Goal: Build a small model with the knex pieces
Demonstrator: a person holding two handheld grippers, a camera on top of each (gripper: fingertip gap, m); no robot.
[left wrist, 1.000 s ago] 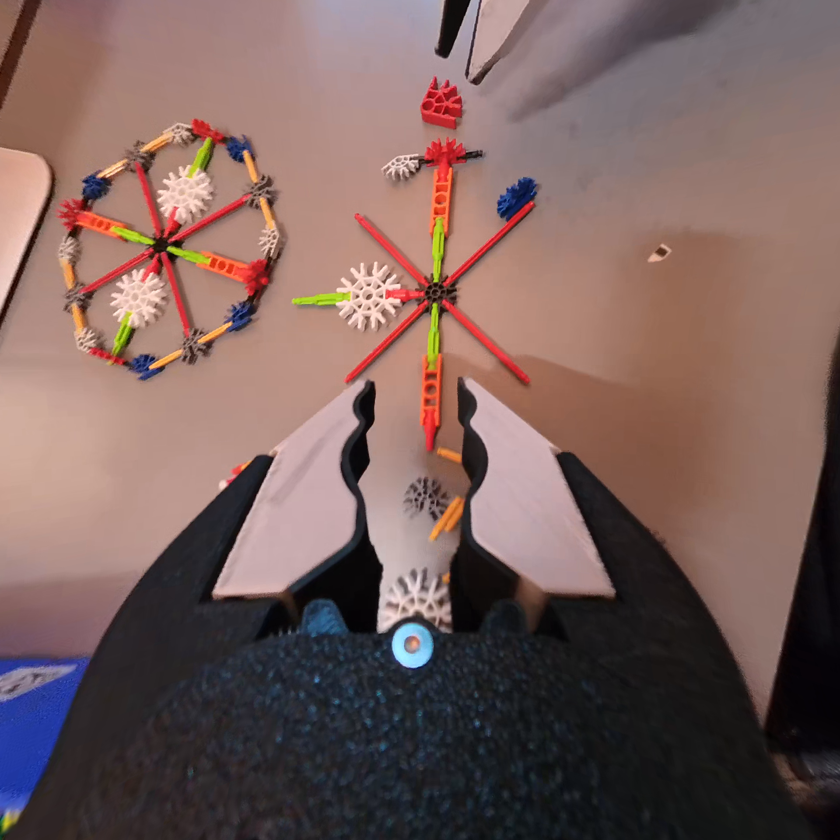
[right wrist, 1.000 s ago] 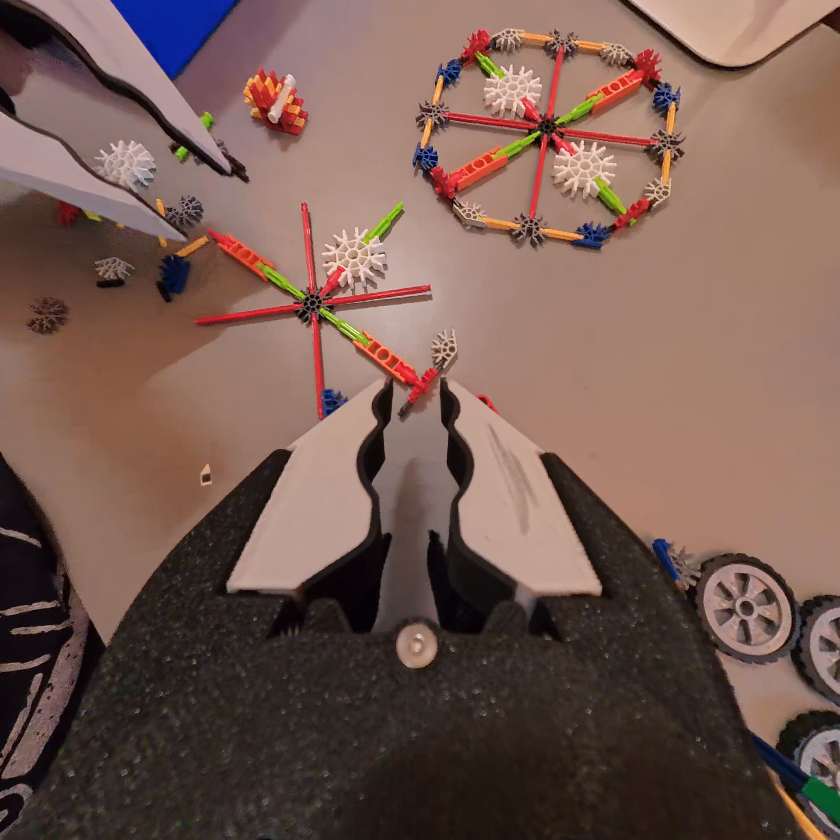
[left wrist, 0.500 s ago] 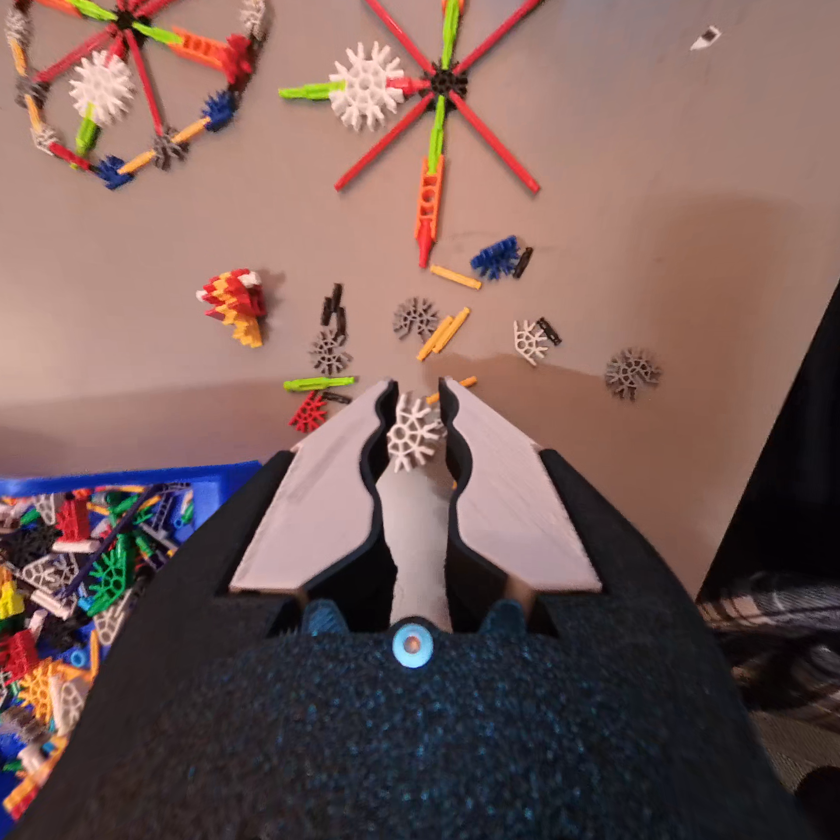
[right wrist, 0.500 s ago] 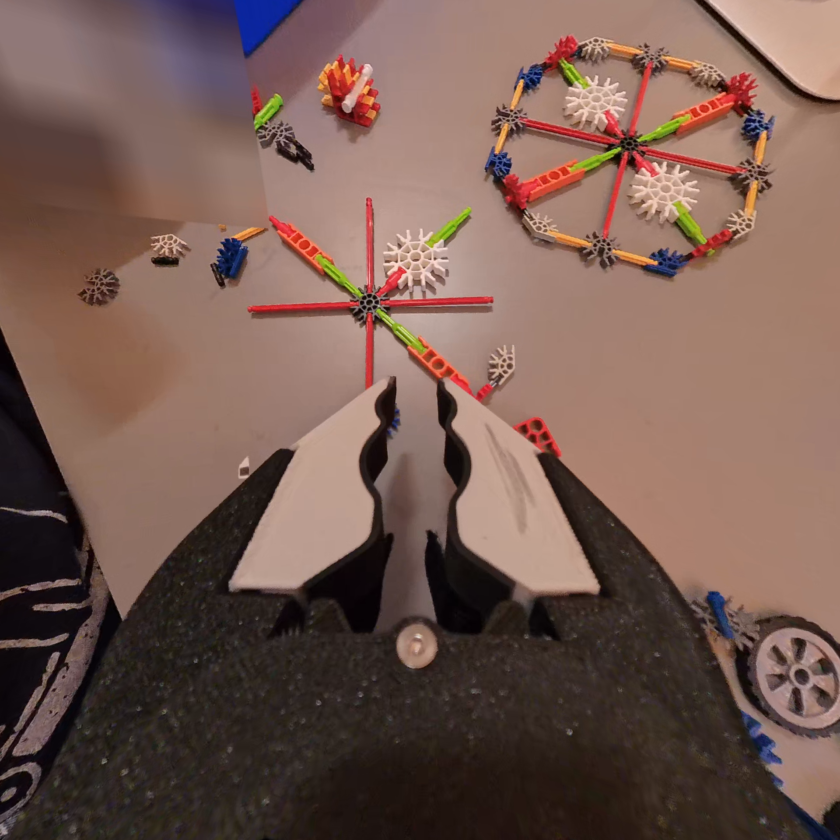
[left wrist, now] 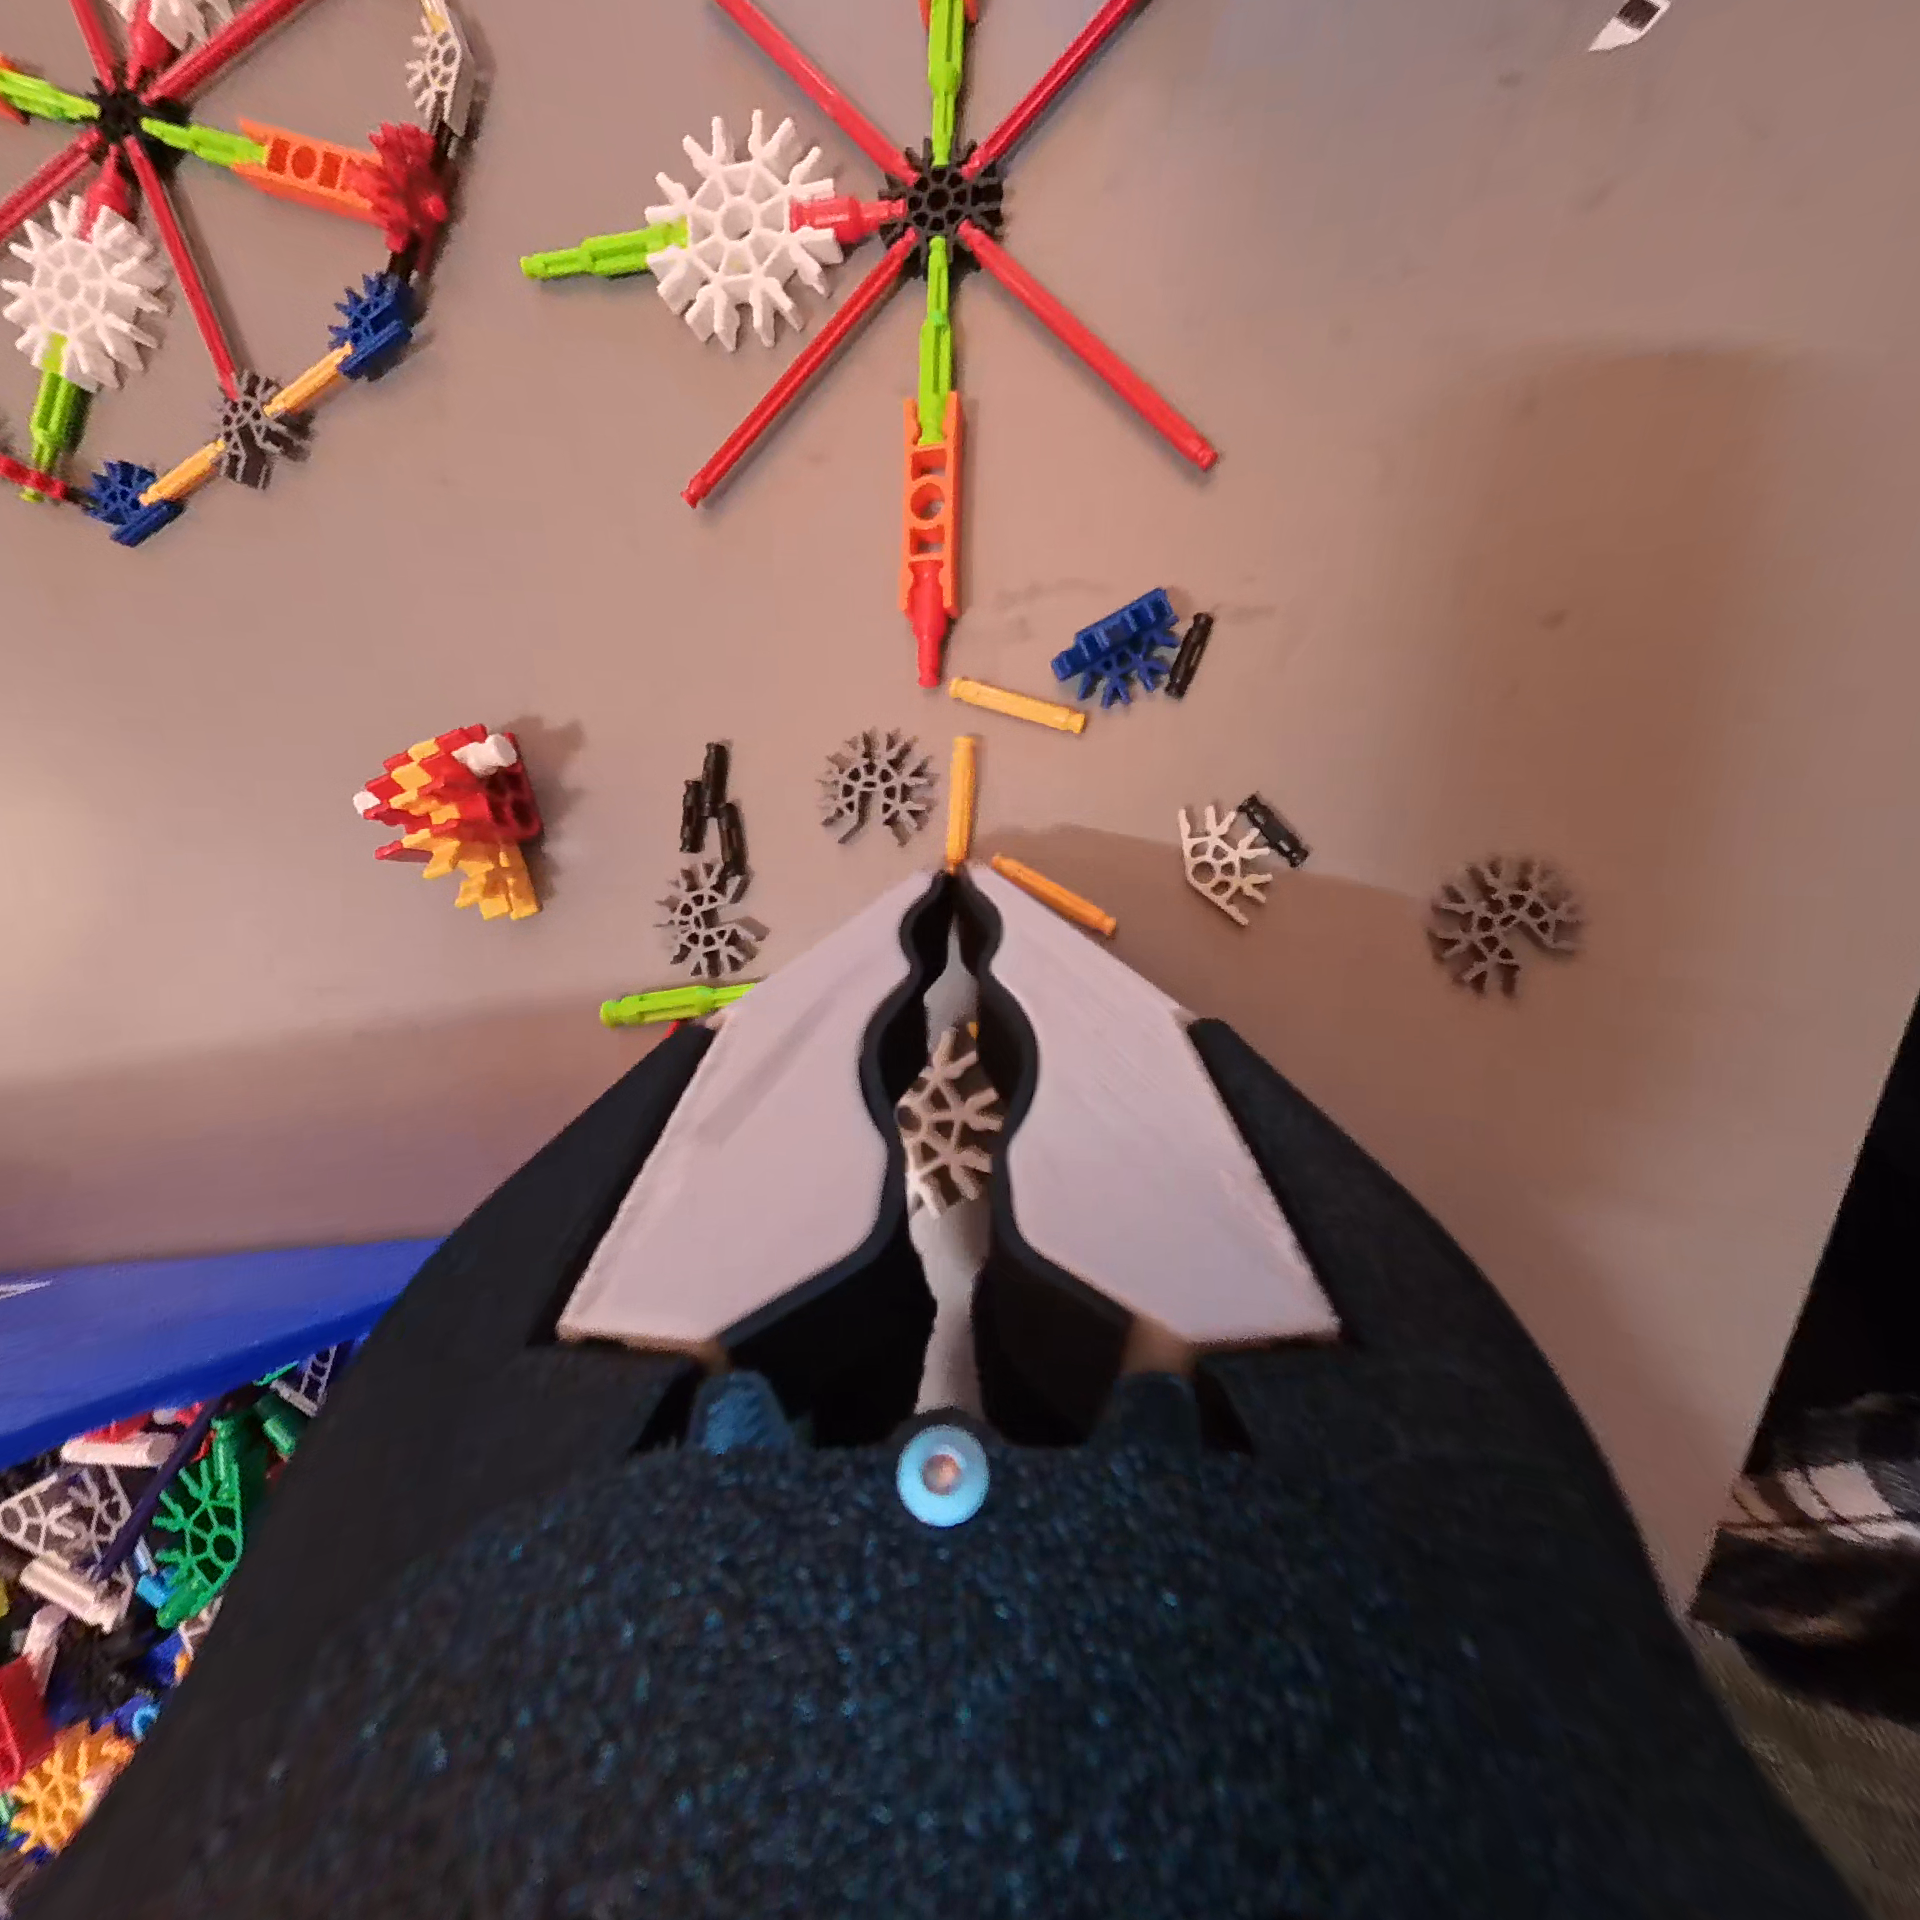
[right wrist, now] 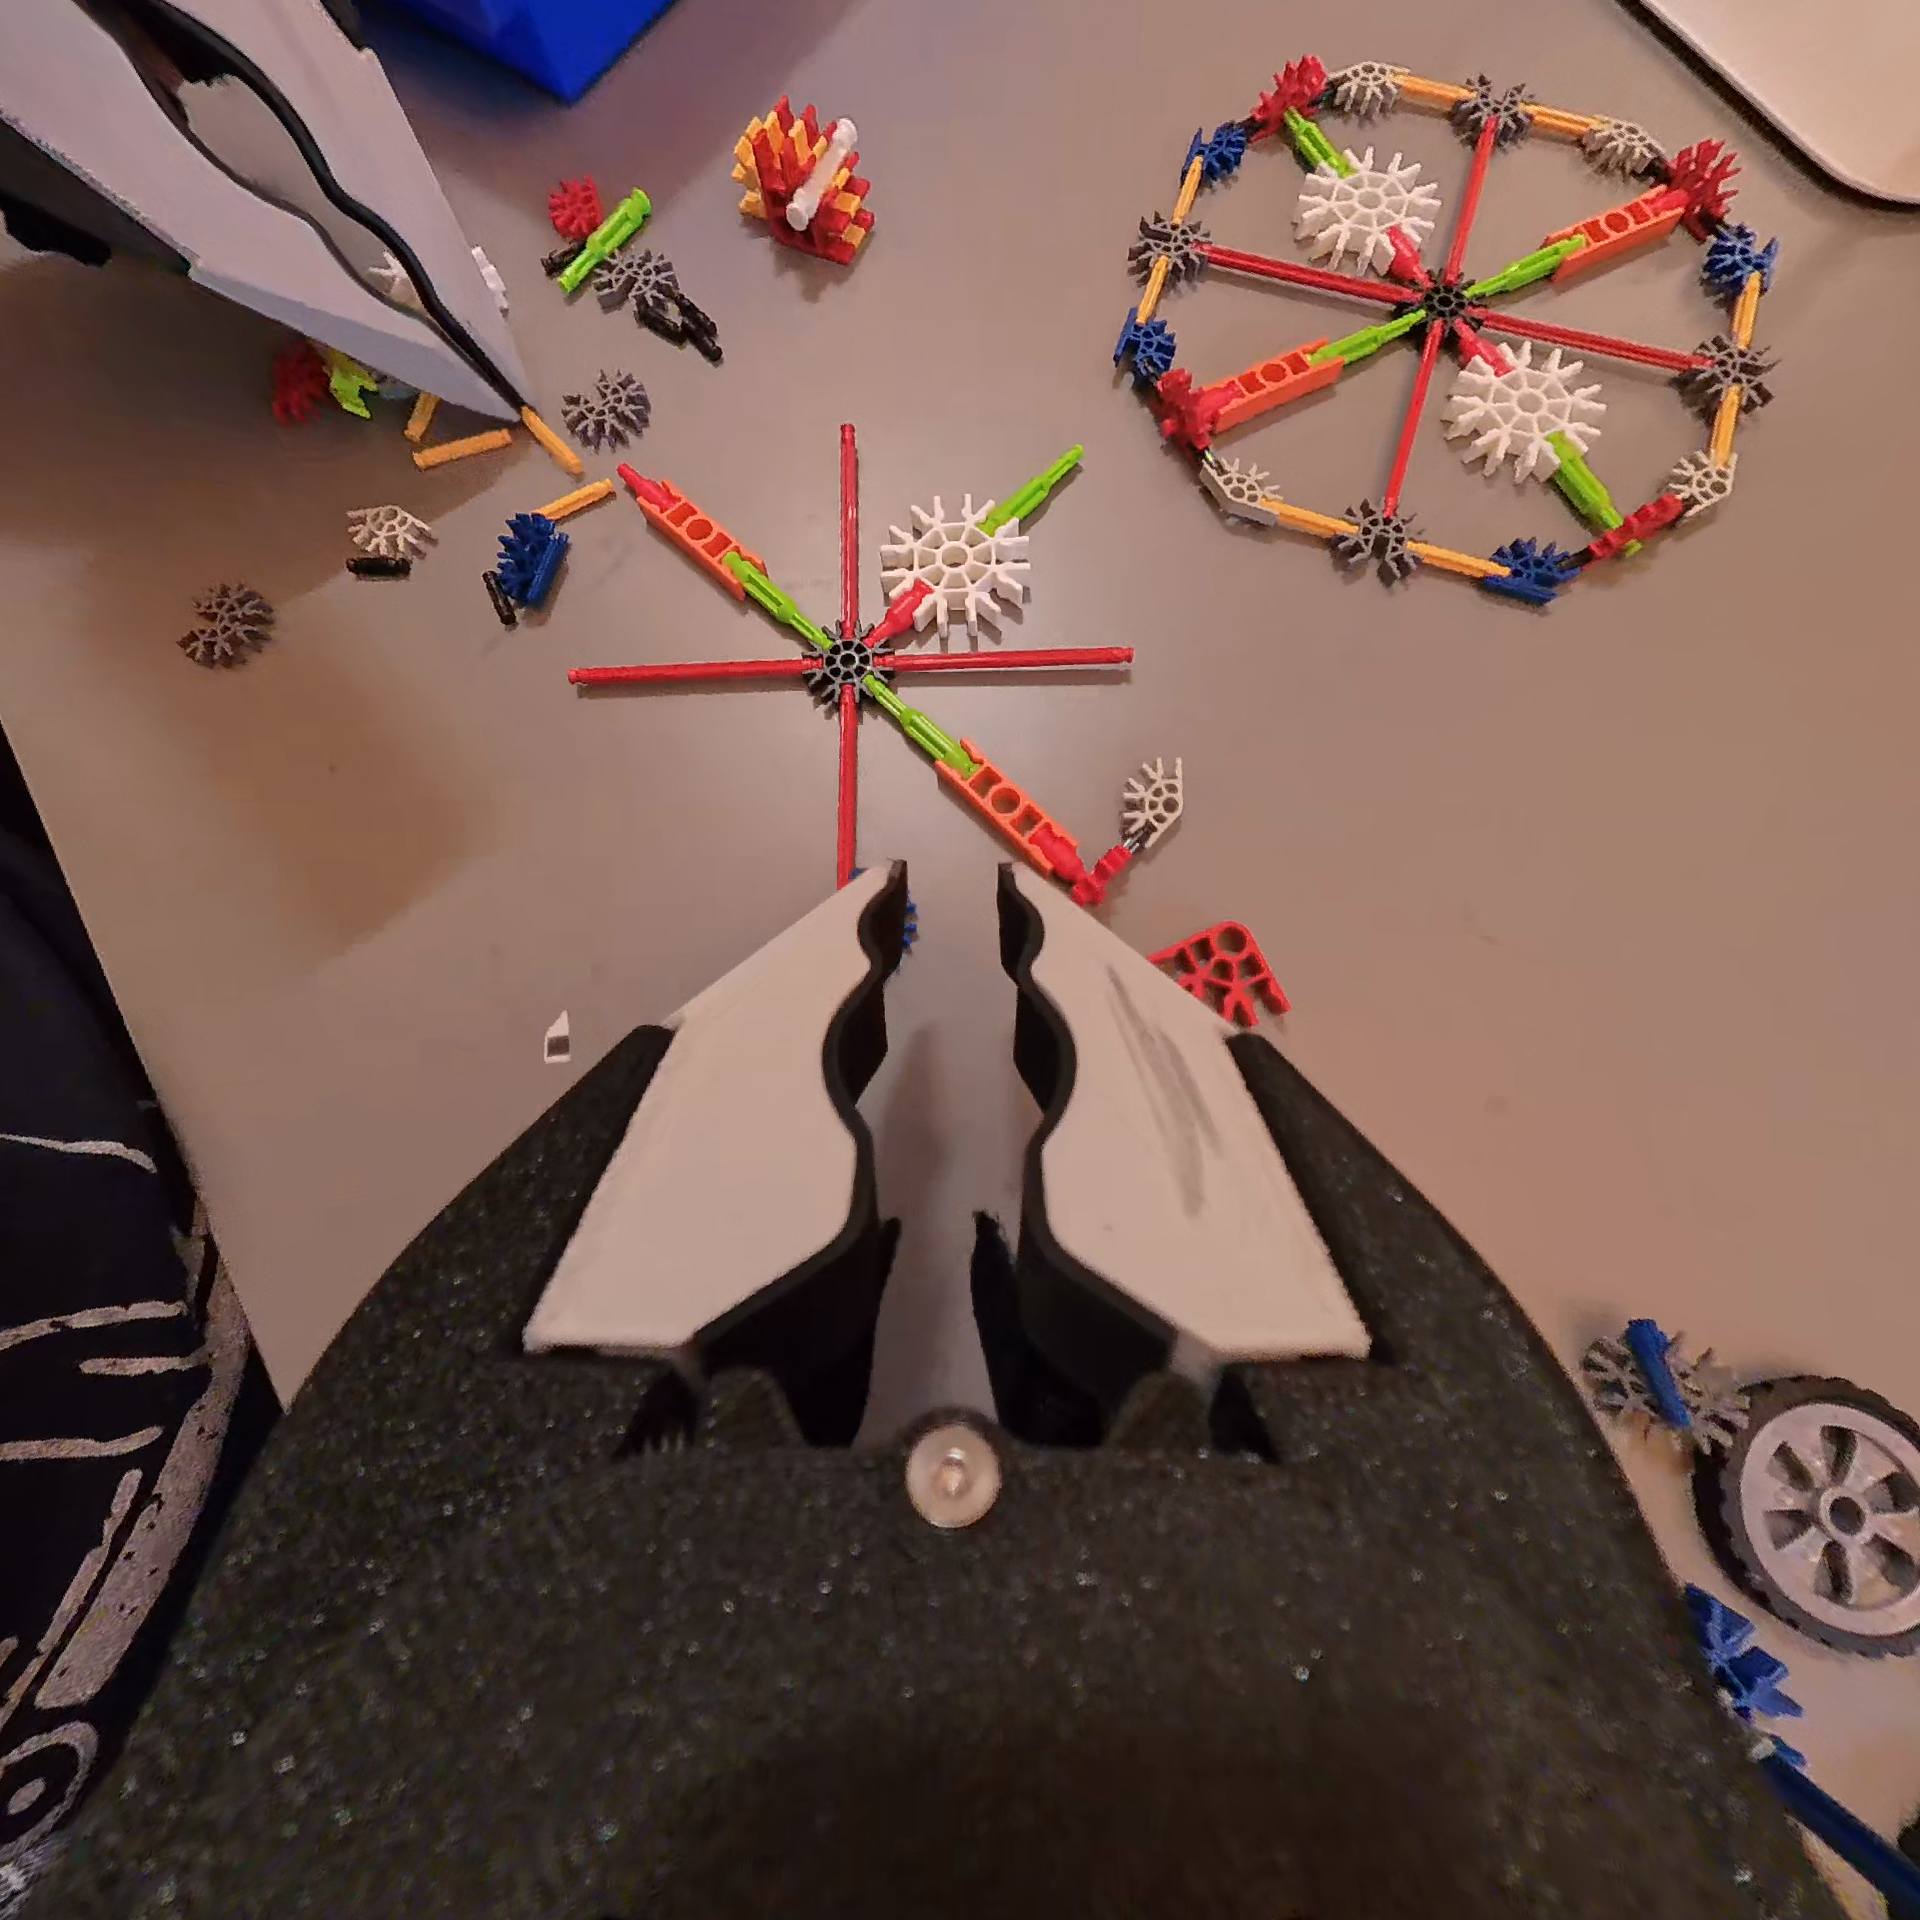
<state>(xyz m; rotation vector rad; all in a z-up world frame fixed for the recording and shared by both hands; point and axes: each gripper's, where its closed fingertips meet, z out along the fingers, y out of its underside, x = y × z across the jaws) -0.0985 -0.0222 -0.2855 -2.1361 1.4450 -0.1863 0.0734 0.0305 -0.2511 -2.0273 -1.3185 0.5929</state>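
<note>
Here, on the desk, the spoked wheel is seen just ahead of the right gripper, held apart and empty. The left gripper is clamped on a yellow rod; pinched only at its end, it could be dropped.

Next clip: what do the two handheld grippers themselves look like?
Both share one build: a dark, speckled, foam-like body, two pale grey wedge fingers with wavy black inner pads, and a round fastener at the base. The left gripper has a blue-tinted body and light blue fastener; the right gripper has a silver fastener and dark scuffs on one finger.
</note>
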